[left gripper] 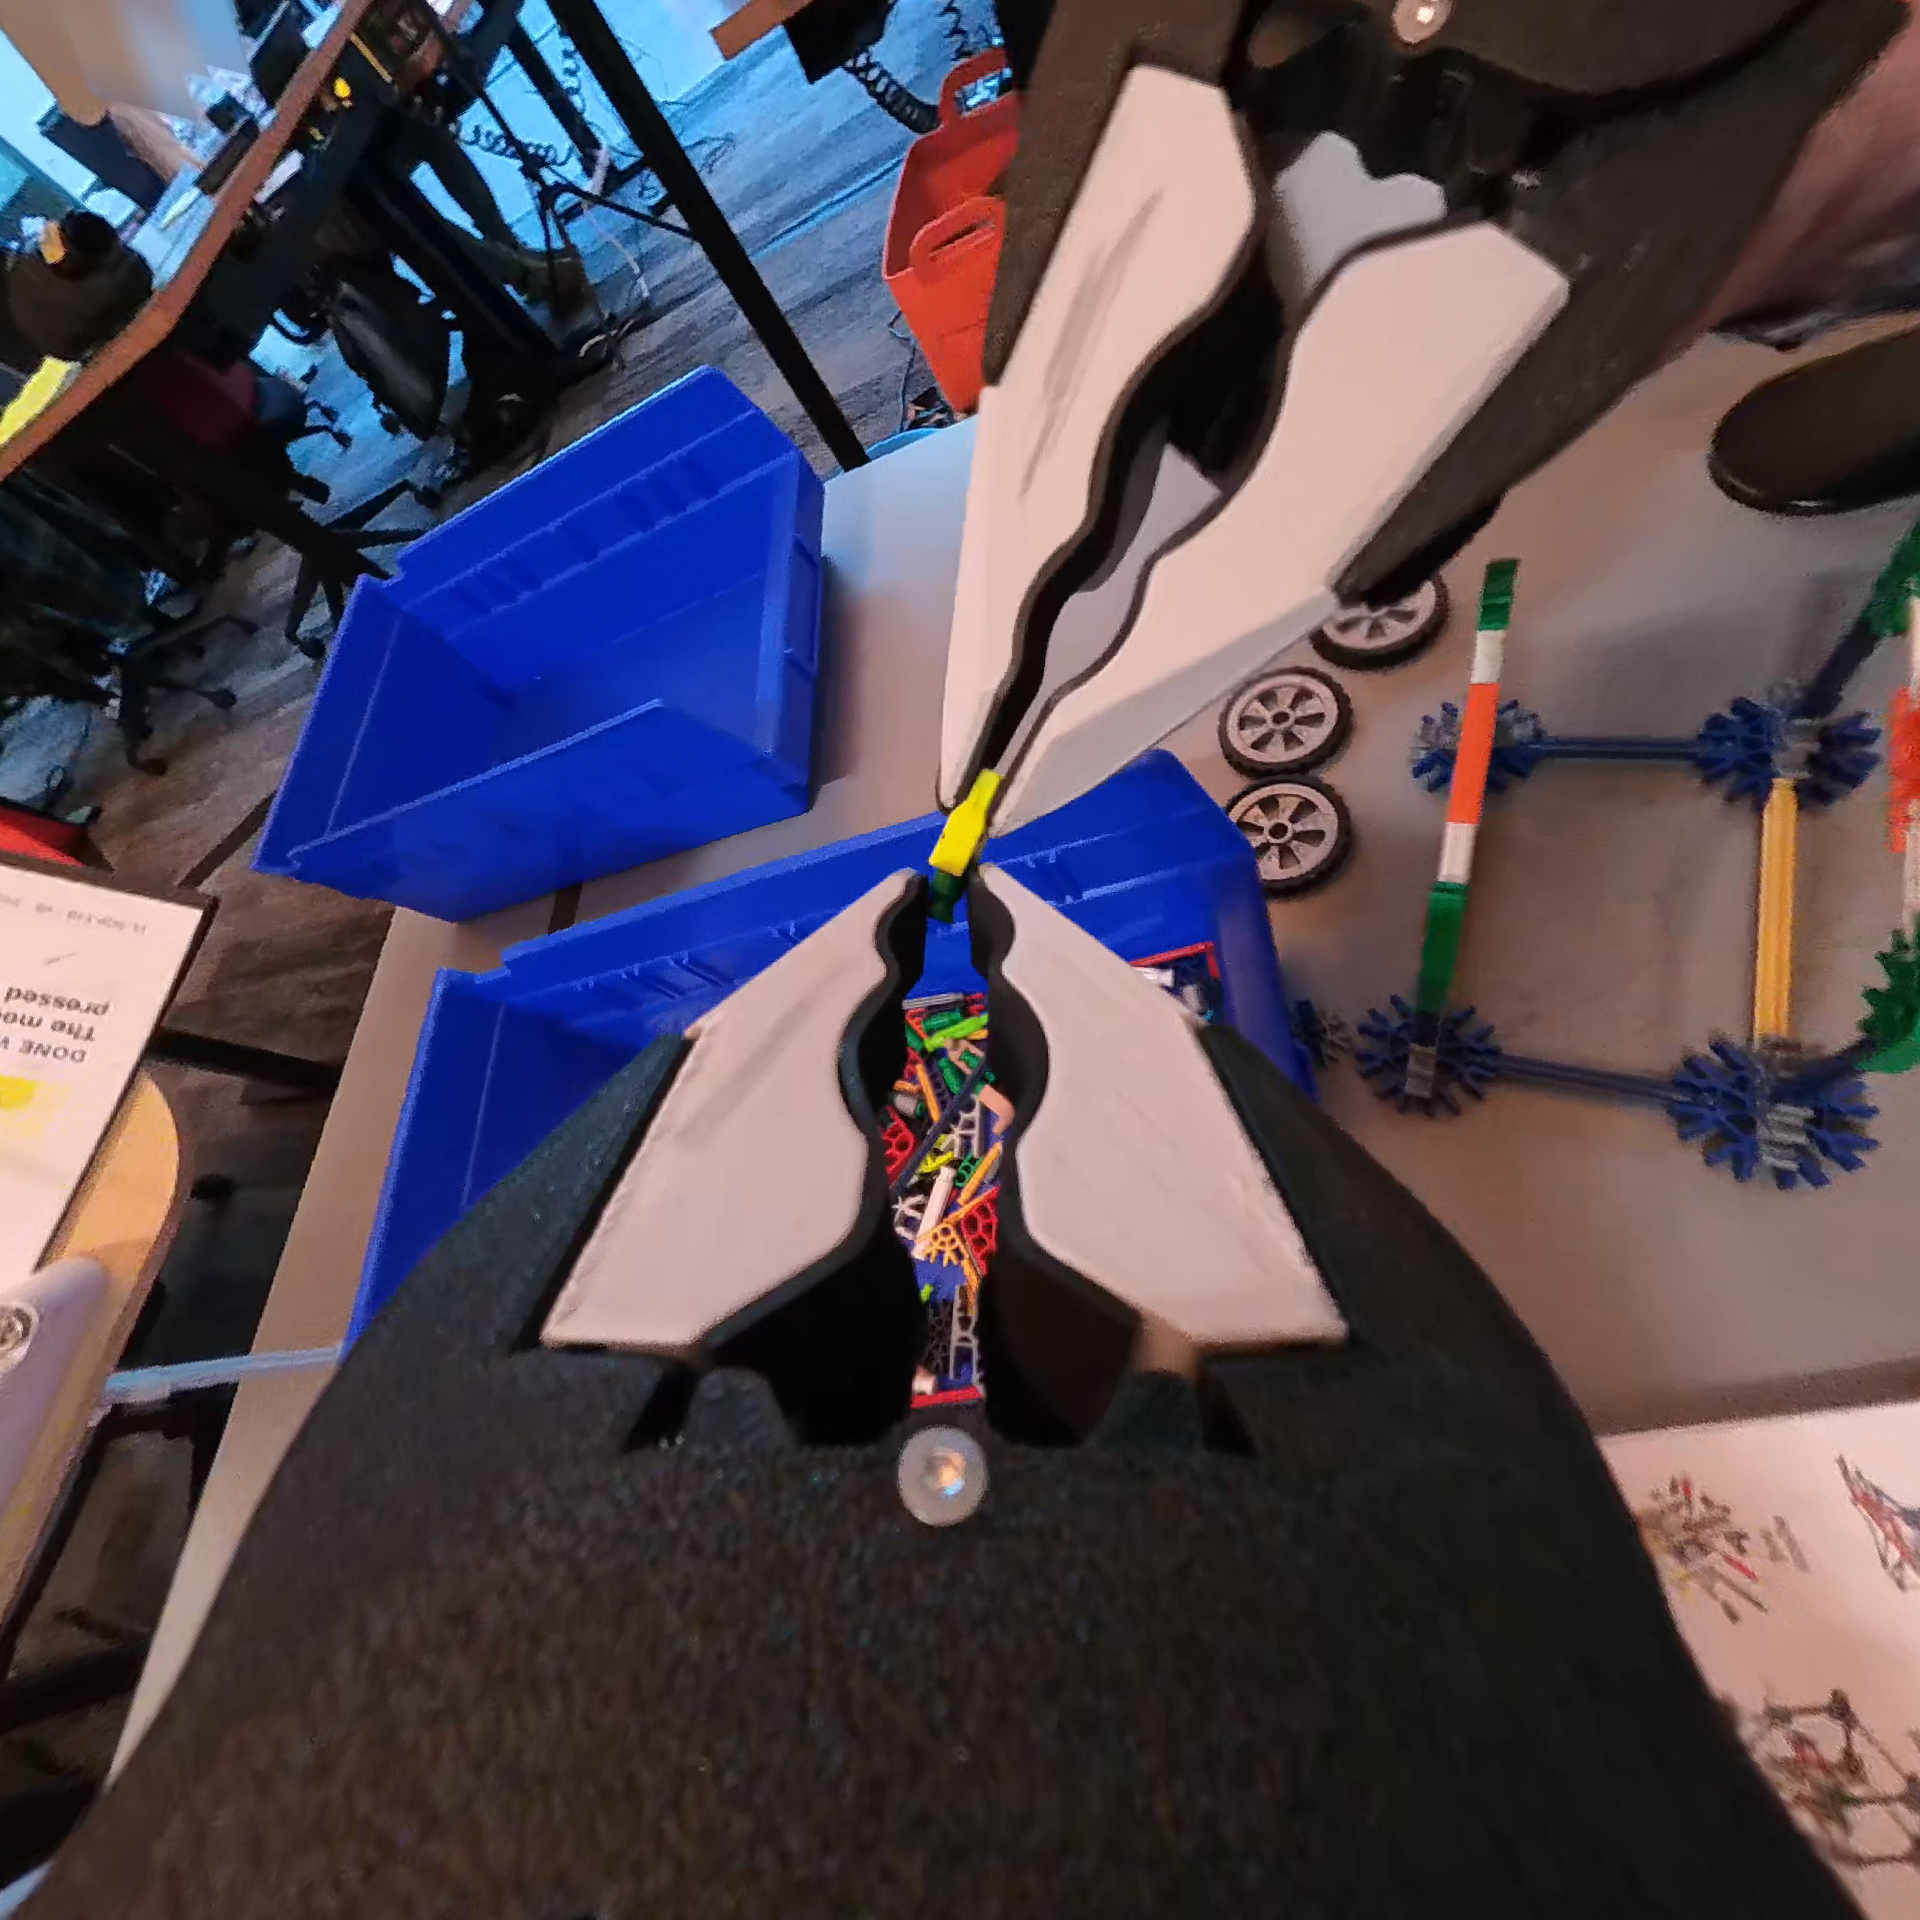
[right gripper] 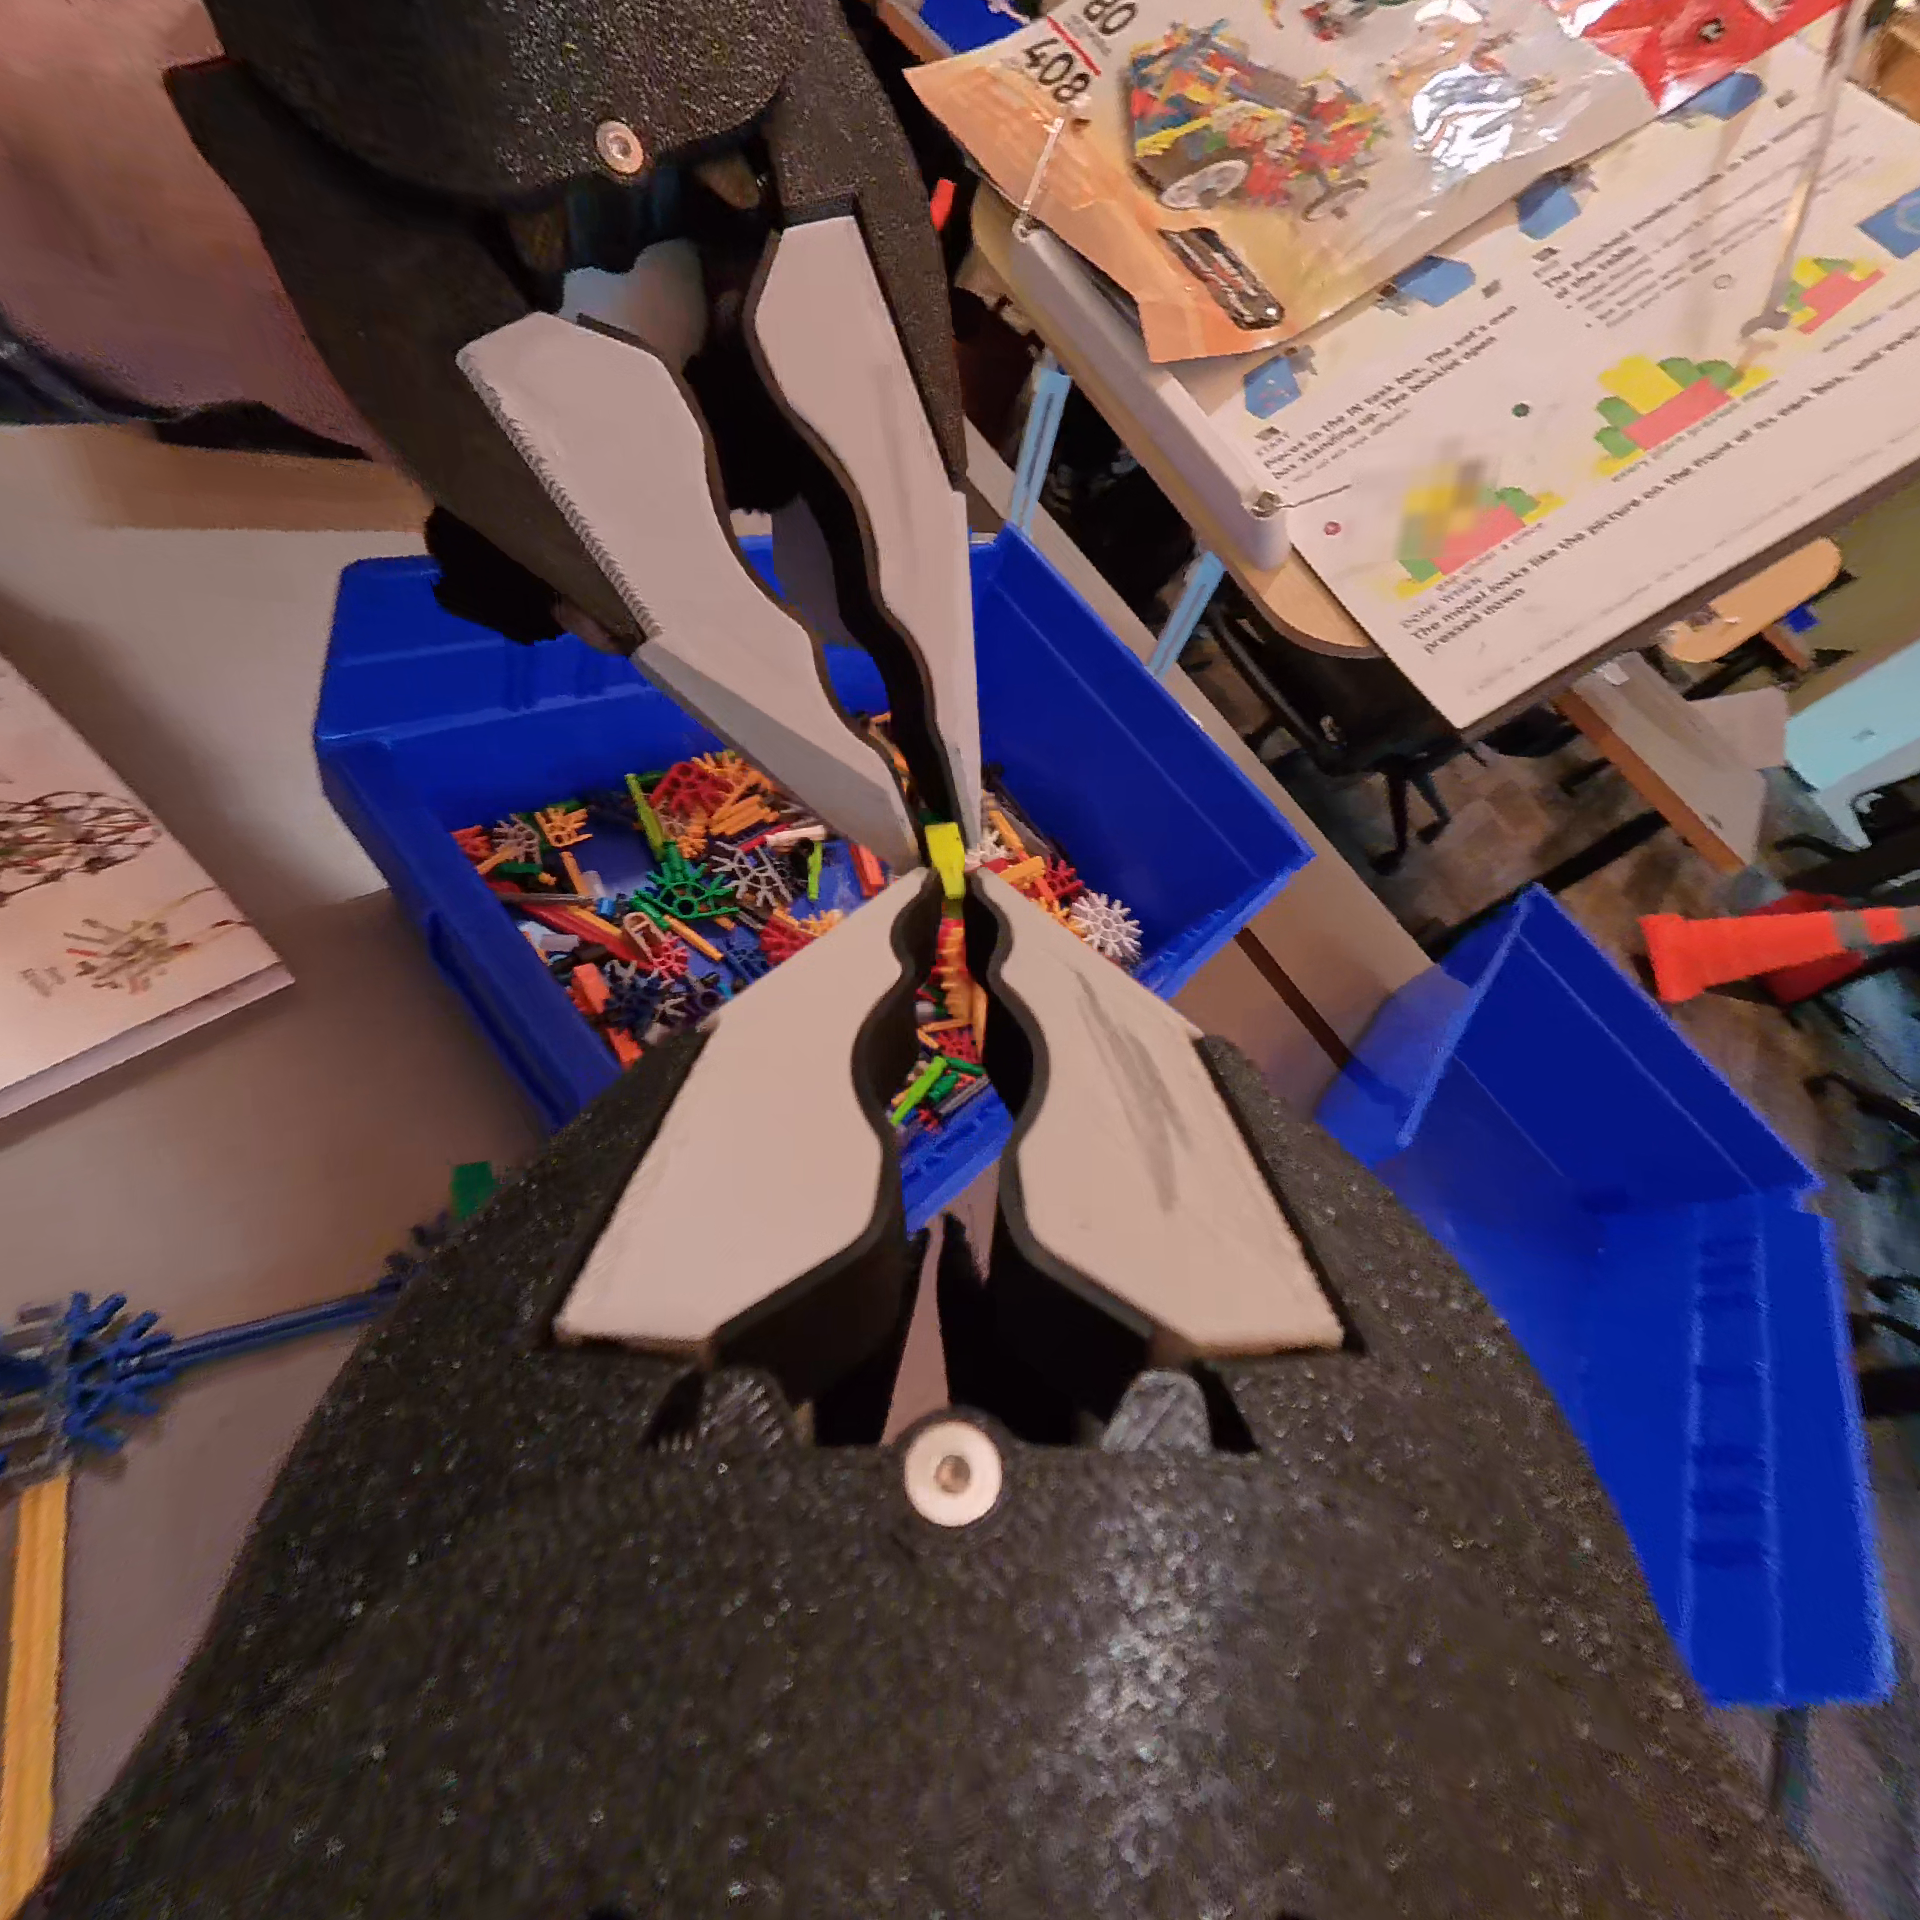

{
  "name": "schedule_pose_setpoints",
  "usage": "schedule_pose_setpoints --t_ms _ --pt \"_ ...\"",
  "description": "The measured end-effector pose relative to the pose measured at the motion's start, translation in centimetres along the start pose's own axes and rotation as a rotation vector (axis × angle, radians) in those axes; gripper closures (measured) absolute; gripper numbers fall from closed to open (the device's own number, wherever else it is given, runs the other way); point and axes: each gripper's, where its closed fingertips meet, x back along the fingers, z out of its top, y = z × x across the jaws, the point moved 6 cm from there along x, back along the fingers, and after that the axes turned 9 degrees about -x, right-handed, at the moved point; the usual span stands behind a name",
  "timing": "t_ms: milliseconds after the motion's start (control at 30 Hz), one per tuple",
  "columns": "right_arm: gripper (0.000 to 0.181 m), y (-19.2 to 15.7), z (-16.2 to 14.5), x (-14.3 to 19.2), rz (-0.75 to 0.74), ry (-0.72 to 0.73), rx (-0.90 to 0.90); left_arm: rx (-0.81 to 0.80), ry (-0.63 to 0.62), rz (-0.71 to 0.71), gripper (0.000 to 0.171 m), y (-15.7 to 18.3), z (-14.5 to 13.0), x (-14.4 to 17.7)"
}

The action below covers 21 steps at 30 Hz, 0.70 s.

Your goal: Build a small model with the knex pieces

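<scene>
My left gripper (left gripper: pixel 943 883) is shut on a small green piece (left gripper: pixel 941 896) at its tips. My right gripper (right gripper: pixel 948 883) is shut on a small yellow piece (right gripper: pixel 945 854). The two grippers meet tip to tip, and the yellow piece (left gripper: pixel 966 821) touches the green one end to end. In the left wrist view the right gripper (left gripper: pixel 971 800) comes down from the top. In the right wrist view the left gripper (right gripper: pixel 948 821) comes down from the top. Both hover above a blue bin (right gripper: pixel 1091 727) full of small coloured building pieces (right gripper: pixel 727 883).
An empty blue bin (left gripper: pixel 582 665) lies tipped beside the full one (left gripper: pixel 1143 821). A part-built frame of blue connectors and rods (left gripper: pixel 1766 935), three grey wheels (left gripper: pixel 1288 717) and an orange-green rod (left gripper: pixel 1465 769) lie on the grey table. An instruction booklet (right gripper: pixel 104 883) lies near.
</scene>
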Motion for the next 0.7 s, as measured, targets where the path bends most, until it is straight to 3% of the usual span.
schedule_pose_setpoints --t_ms 467,700 --pt "0.179 -0.3 0.6 -2.0 -0.298 -0.042 0.234 0.219 0.039 0.067 0.167 -1.8 -1.2 -0.5" --pt "0.179 -0.2 1.2 -3.2 -0.374 -0.051 0.337 0.337 0.087 0.062 0.166 -2.8 -2.0 -0.2"
